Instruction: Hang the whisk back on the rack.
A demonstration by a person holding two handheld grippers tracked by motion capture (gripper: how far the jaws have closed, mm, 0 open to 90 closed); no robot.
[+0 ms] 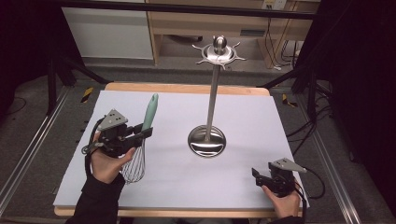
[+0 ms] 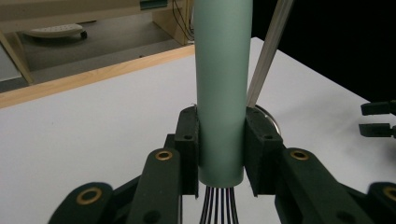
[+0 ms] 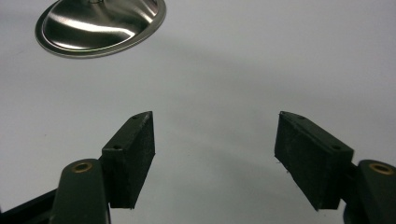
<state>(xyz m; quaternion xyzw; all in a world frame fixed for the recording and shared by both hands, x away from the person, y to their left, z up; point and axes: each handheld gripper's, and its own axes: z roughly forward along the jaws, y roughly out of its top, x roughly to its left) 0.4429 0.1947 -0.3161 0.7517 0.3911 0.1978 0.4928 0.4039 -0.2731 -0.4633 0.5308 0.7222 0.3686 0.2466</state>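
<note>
Left gripper (image 1: pixel 142 132) clamped on the mint-green handle of a whisk (image 1: pixel 148 113), jaws pressing both sides just above where the wires leave the handle. Held over the left part of the white table sheet (image 1: pixel 252 116), handle pointing away from the person, wire loops (image 1: pixel 134 165) toward the near edge beside the left hand (image 1: pixel 108 161). Whether the wires touch the sheet: cannot tell.

Right gripper (image 1: pixel 258 176) low at the near right corner, jaws wide apart with bare sheet between them (nothing held). Close to the near and right edges there.

Steel utensil stand (image 1: pixel 212 100) upright near the middle, round base (image 3: pixel 100 24) flat on the sheet, hook ring at the top well above the table. Well apart from both grippers. Open sheet all round the base: wide to the far left and far right corners, and across the near middle between the two hands. Wooden table edge (image 1: pixel 187 87) showing along the far side.

Counted: one whisk, one stand, two grippers, two hands.
</note>
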